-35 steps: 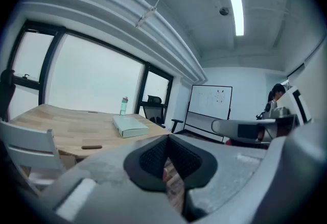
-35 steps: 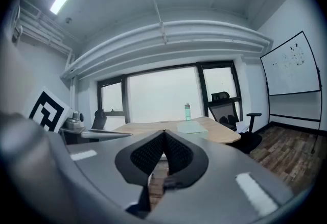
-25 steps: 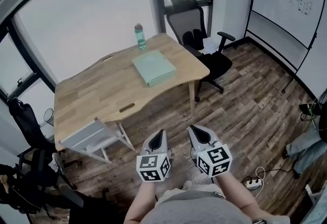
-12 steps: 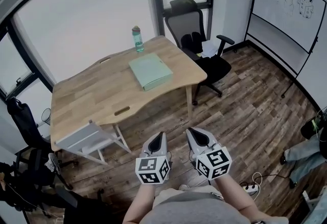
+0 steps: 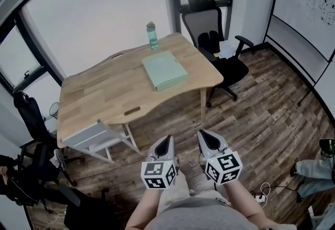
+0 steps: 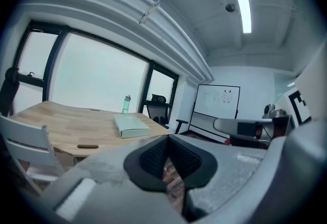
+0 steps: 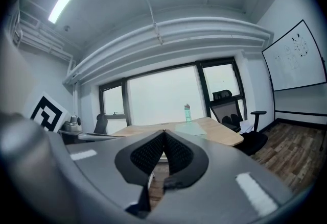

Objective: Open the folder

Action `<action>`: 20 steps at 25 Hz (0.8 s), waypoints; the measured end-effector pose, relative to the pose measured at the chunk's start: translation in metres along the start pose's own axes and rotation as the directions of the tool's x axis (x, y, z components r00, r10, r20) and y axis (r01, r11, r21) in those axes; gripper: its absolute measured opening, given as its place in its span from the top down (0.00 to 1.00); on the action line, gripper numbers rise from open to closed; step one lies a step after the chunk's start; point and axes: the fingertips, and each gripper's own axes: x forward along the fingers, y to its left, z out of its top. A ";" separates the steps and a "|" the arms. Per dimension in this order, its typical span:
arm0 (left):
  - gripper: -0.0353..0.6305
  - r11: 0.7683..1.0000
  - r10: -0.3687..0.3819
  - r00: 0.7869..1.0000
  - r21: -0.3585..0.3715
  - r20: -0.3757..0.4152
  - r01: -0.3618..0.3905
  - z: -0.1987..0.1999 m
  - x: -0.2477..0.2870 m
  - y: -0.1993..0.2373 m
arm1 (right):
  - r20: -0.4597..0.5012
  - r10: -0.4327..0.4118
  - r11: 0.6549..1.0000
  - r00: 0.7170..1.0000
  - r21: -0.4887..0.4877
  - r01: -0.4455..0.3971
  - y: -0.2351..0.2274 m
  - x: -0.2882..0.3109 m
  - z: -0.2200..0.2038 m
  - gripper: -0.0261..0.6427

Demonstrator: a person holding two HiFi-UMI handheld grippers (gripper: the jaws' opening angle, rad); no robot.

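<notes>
A pale green folder (image 5: 165, 70) lies closed and flat on the far right part of a wooden table (image 5: 99, 95); it also shows small in the left gripper view (image 6: 132, 127) and the right gripper view (image 7: 191, 127). My left gripper (image 5: 166, 140) and right gripper (image 5: 201, 135) hang side by side over the floor, well short of the table. Both point toward the table, jaws shut with nothing between them. In the left gripper view the pads (image 6: 158, 156) meet, as do the pads (image 7: 145, 154) in the right gripper view.
A teal bottle (image 5: 152, 35) stands behind the folder near the table's far edge. A white chair (image 5: 97, 140) is tucked at the table's near side, a black office chair (image 5: 217, 48) at its right. A whiteboard (image 5: 309, 11) stands at the right wall. A power strip (image 5: 260, 196) lies on the floor.
The head view has shifted, so the table and folder sit slightly farther right and lower in frame. Both grippers stay shut, side by side.
</notes>
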 end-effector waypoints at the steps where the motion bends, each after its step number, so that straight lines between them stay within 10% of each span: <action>1: 0.94 1.000 0.002 1.000 0.003 -0.003 -0.002 0.001 0.004 0.002 | -0.003 0.003 1.000 1.000 0.005 -0.003 -0.002 0.004 -0.001 0.96; 20: 0.94 0.996 -0.014 0.999 0.086 -0.035 0.017 0.043 0.166 0.099 | -0.034 -0.027 1.000 0.999 0.001 0.027 -0.079 0.171 0.023 0.96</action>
